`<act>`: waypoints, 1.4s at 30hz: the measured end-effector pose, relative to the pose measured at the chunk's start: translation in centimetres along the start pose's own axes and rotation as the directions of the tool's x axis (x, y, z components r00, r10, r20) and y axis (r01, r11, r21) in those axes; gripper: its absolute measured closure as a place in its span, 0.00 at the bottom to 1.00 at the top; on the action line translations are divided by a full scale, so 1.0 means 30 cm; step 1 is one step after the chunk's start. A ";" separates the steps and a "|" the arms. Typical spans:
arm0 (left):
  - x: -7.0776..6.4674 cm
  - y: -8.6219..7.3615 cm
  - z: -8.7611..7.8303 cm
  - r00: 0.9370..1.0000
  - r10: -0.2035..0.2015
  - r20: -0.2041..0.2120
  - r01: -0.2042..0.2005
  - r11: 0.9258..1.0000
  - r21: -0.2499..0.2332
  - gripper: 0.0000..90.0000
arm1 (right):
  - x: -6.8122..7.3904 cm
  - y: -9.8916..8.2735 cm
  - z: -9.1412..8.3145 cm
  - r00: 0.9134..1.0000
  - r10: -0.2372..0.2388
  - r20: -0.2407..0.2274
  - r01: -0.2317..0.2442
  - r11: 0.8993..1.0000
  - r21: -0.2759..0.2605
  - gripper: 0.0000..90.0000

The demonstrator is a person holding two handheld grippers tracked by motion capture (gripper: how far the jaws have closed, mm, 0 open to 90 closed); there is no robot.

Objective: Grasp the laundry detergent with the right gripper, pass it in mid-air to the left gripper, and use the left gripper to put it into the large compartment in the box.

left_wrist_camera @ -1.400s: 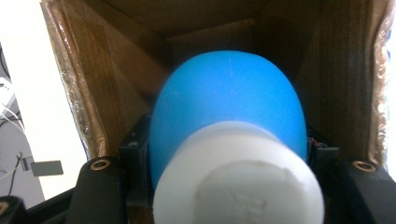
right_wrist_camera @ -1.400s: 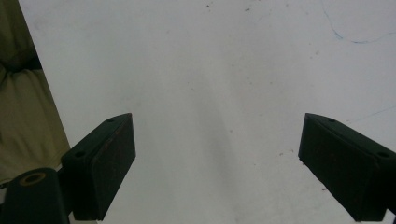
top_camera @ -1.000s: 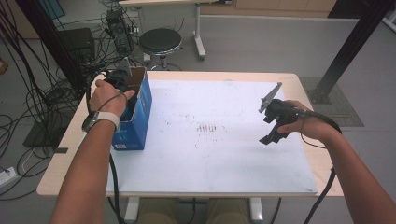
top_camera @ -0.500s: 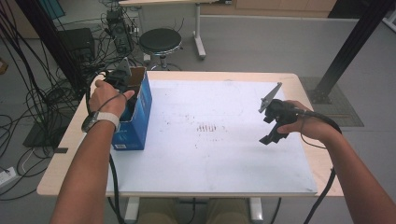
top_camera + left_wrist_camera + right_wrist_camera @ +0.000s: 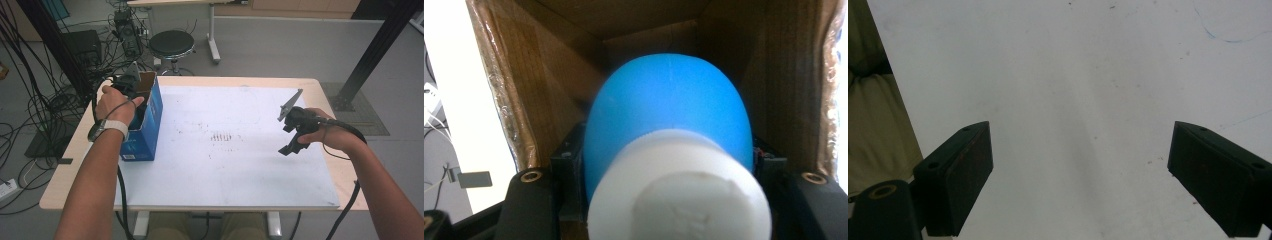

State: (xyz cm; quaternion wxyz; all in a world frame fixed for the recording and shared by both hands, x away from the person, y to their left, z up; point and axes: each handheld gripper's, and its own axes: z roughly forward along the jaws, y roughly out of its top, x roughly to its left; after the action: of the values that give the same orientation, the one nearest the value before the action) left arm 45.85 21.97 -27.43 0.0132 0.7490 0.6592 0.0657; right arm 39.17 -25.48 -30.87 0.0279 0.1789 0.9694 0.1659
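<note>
Nothing has moved since the earlier frame: left gripper (image 5: 131, 86) stays clamped on a blue bottle (image 5: 669, 115) inside the box (image 5: 150, 120), right gripper (image 5: 1080, 175) hangs released; likely light, smooth plastic, best held mid-body

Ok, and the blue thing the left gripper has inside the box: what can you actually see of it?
The blue bottle has a smooth, rounded, matte body that looks like plastic, with a white ribbed cap facing the camera. It lies along the left gripper, clamped between its black fingers, inside the open cardboard box, whose brown inner walls surround it. Its far end is hidden.
</note>
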 end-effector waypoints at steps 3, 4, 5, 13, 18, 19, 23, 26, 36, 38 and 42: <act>0.000 0.000 0.000 1.000 0.000 0.000 0.000 1.000 0.001 0.41 | 0.000 -0.001 0.000 1.000 -0.003 0.001 0.003 1.000 -0.001 0.12; 0.000 0.000 -0.001 1.000 0.001 0.000 -0.001 1.000 0.001 0.41 | 0.000 -0.001 0.001 1.000 -0.003 0.001 0.003 1.000 0.000 0.12; 0.001 0.000 -0.001 1.000 0.001 0.000 -0.001 1.000 0.001 0.41 | 0.000 -0.001 0.001 1.000 -0.004 0.001 0.004 1.000 0.000 0.12; 0.004 -0.001 0.000 1.000 0.002 0.004 -0.002 1.000 -0.001 0.41 | 0.001 0.001 0.003 1.000 -0.005 0.000 0.005 1.000 0.000 0.12; 0.006 -0.002 0.000 1.000 0.003 0.007 -0.003 1.000 -0.004 0.41 | 0.001 0.002 0.004 1.000 -0.005 -0.002 0.005 1.000 0.003 0.12; 0.007 -0.002 0.000 1.000 0.005 0.007 -0.005 1.000 -0.005 0.41 | 0.001 0.002 0.004 1.000 -0.004 -0.002 0.004 1.000 0.003 0.12; 0.007 -0.001 0.000 1.000 0.005 0.008 -0.005 1.000 -0.005 0.41 | 0.000 0.004 0.006 1.000 -0.005 -0.003 0.005 1.000 0.004 0.12; 0.008 -0.001 0.000 1.000 0.008 0.008 -0.008 1.000 -0.005 0.41 | 0.000 0.006 0.008 1.000 -0.006 -0.005 0.006 1.000 0.004 0.12; 0.016 -0.004 0.000 1.000 0.012 0.012 -0.012 1.000 -0.011 0.40 | 0.002 0.012 0.007 1.000 -0.004 -0.007 0.005 1.000 0.008 0.12; 0.018 -0.005 -0.002 0.999 0.012 0.031 -0.012 1.000 -0.013 0.36 | 0.003 0.013 0.009 1.000 -0.013 -0.011 0.013 1.000 0.009 0.12; 0.021 -0.008 -0.010 0.999 0.015 0.048 -0.014 1.000 -0.026 0.32 | 0.006 0.014 0.011 1.000 -0.011 -0.011 0.011 1.000 0.007 0.12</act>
State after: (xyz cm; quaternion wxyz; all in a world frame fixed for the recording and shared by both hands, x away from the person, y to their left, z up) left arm 45.65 22.59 -27.09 0.0381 0.7550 0.6522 0.0559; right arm 39.19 -24.95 -31.04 0.0229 0.1728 0.9711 0.1631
